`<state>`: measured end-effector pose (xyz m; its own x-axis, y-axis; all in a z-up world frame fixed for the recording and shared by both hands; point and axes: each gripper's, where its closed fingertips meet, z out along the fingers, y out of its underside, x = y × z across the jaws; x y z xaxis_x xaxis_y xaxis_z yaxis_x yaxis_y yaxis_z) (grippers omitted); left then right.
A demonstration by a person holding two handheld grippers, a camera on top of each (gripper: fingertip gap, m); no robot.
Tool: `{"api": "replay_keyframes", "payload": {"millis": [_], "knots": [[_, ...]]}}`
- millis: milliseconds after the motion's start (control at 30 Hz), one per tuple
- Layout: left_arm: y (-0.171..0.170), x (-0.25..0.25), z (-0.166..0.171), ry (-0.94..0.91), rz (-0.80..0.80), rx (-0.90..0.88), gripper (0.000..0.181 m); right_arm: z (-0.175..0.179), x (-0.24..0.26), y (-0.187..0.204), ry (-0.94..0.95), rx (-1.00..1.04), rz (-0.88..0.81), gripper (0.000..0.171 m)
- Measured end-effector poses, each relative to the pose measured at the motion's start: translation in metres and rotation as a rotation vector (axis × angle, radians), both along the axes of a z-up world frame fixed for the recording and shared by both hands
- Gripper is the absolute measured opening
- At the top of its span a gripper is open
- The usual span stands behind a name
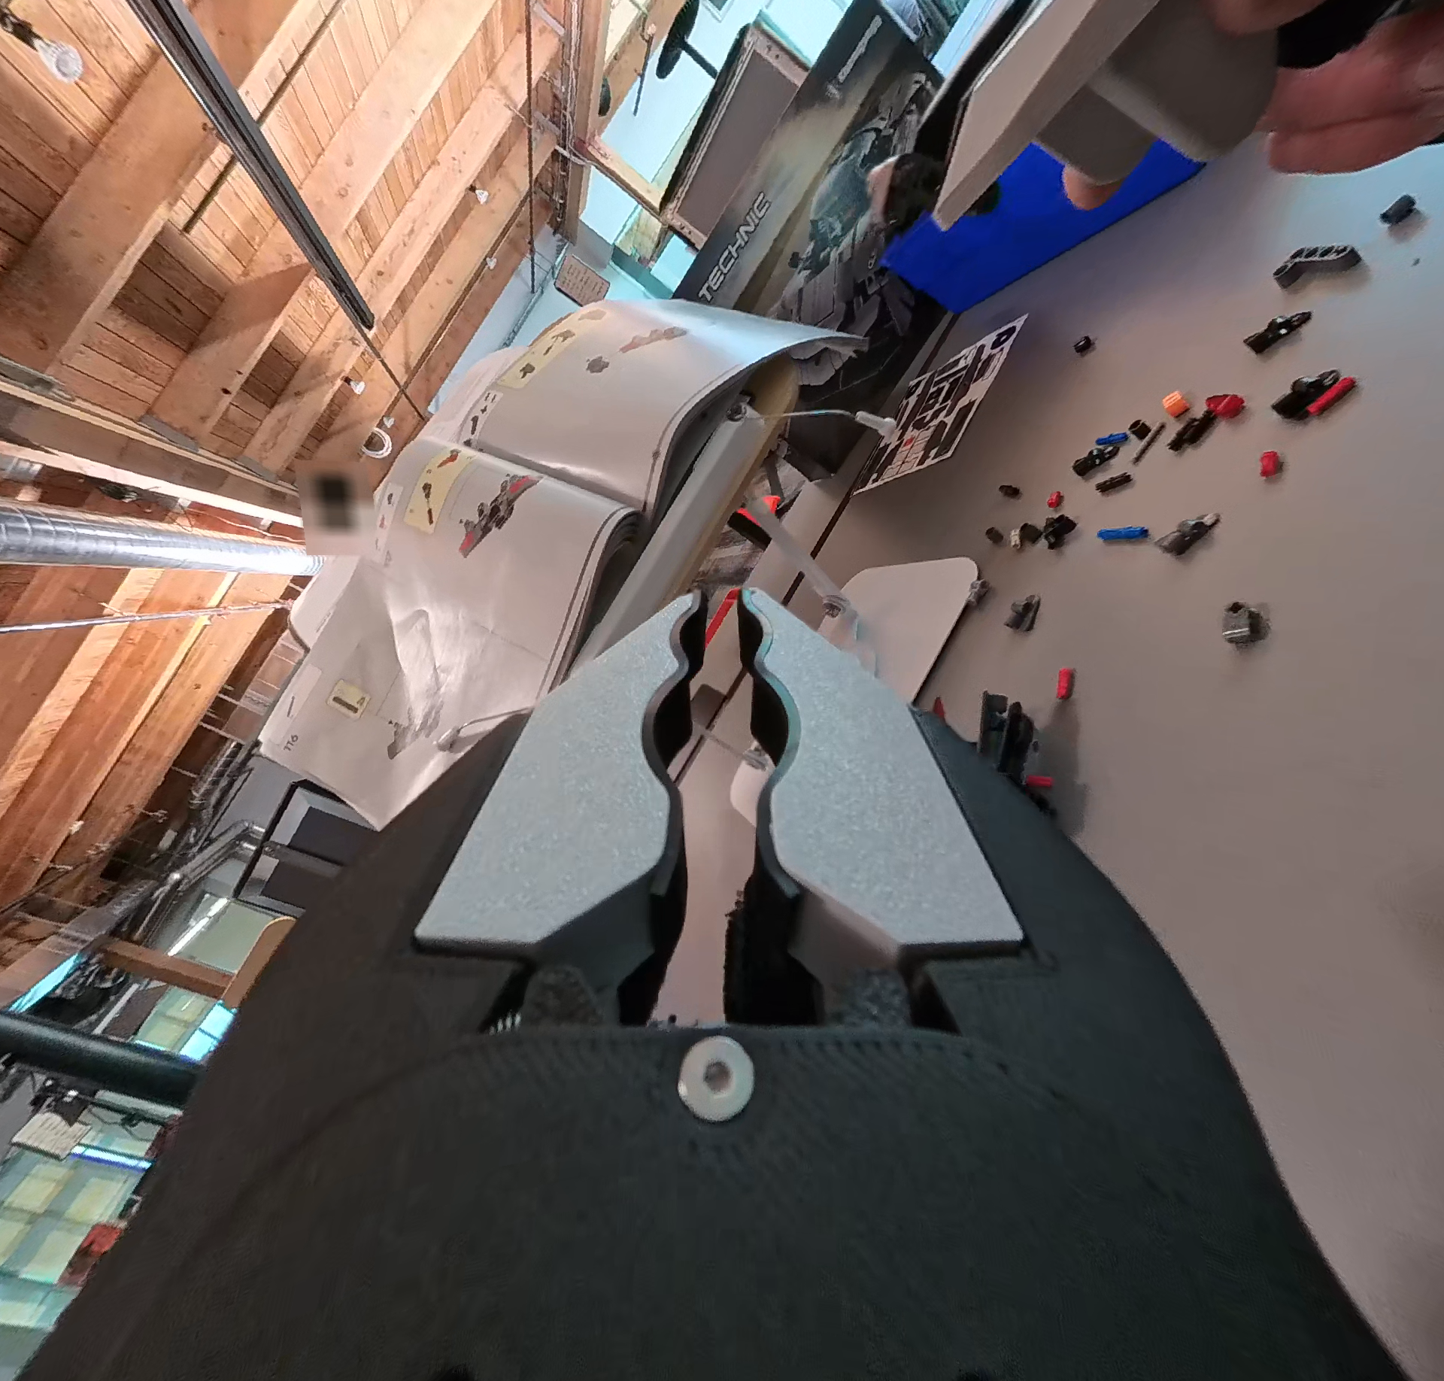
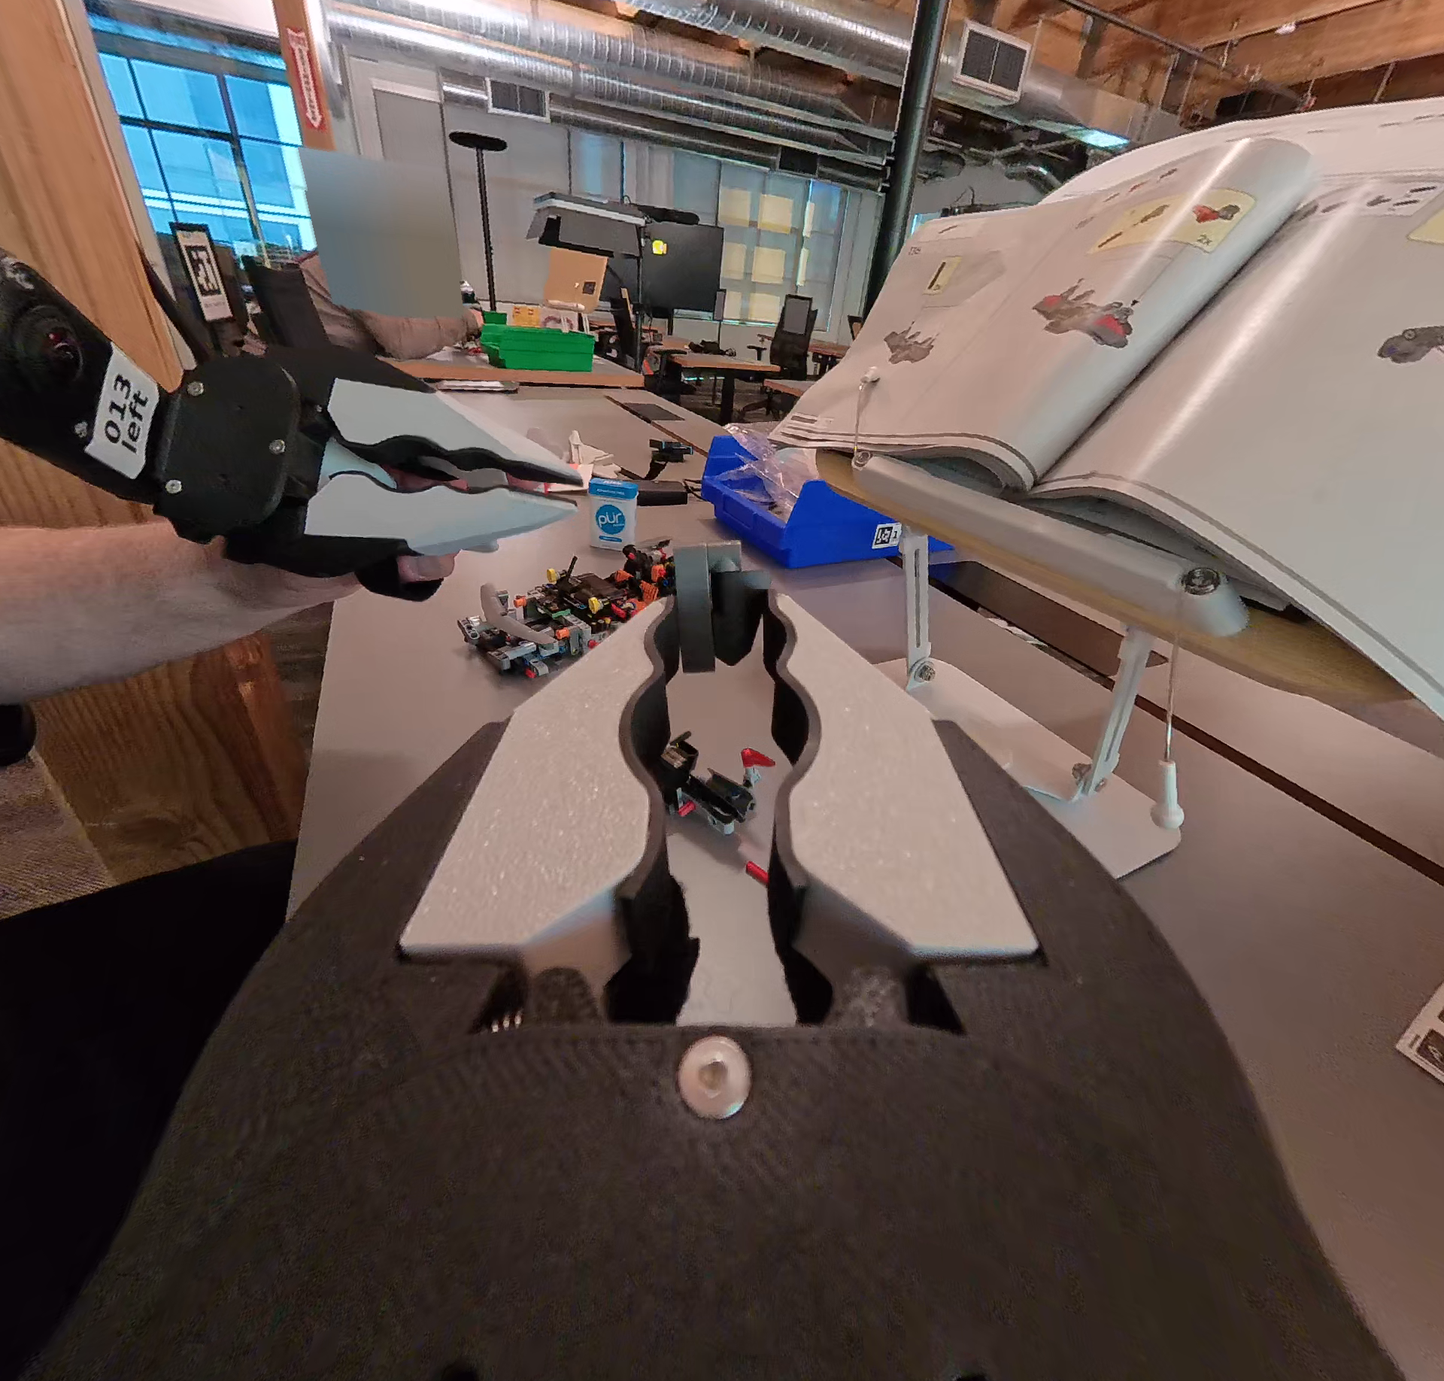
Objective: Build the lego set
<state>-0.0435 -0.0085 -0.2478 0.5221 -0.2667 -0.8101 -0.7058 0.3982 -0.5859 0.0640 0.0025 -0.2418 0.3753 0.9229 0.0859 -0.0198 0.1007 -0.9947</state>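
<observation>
My right gripper [image 2: 715, 601] is shut on a dark grey lego piece [image 2: 695, 617] and holds it above the grey table [image 2: 406, 718]. It also shows at the top right of the left wrist view [image 1: 938, 195], with a hand behind it. My left gripper [image 1: 723, 601] is shut on a thin red lego piece [image 1: 723, 618] and is raised at the left of the right wrist view [image 2: 577, 493]. A partly built model [image 2: 562, 617] lies on the table beyond the right gripper. A small black and red sub-assembly [image 2: 707, 792] lies under its fingers.
An open instruction booklet [image 2: 1133, 343] rests on a white stand [image 2: 1094, 804]. A blue bin [image 2: 789, 515] and a small white pack [image 2: 612, 511] stand behind it. Several loose pieces [image 1: 1188, 429], a sticker sheet [image 1: 945, 398] and the set's box [image 1: 797, 210] are on the table. About 12 cm separates my left fingertips from my right.
</observation>
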Motion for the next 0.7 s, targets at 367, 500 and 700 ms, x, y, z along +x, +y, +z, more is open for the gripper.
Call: {"api": "replay_keyframes", "payload": {"millis": [367, 500, 700], "knots": [[0.012, -0.039, 0.013, -0.072, 0.08, -0.019, 0.006, -0.003, 0.011, 0.015, 0.088, -0.116, 0.016, 0.018], [0.013, -0.039, 0.011, -0.071, 0.079, -0.024, 0.006, 0.0, 0.014, 0.017, 0.093, -0.111, 0.007, 0.018], [0.015, -0.033, 0.006, -0.065, 0.067, -0.034, 0.006, 0.0, 0.016, 0.02, 0.126, -0.155, 0.03, 0.018]]}}
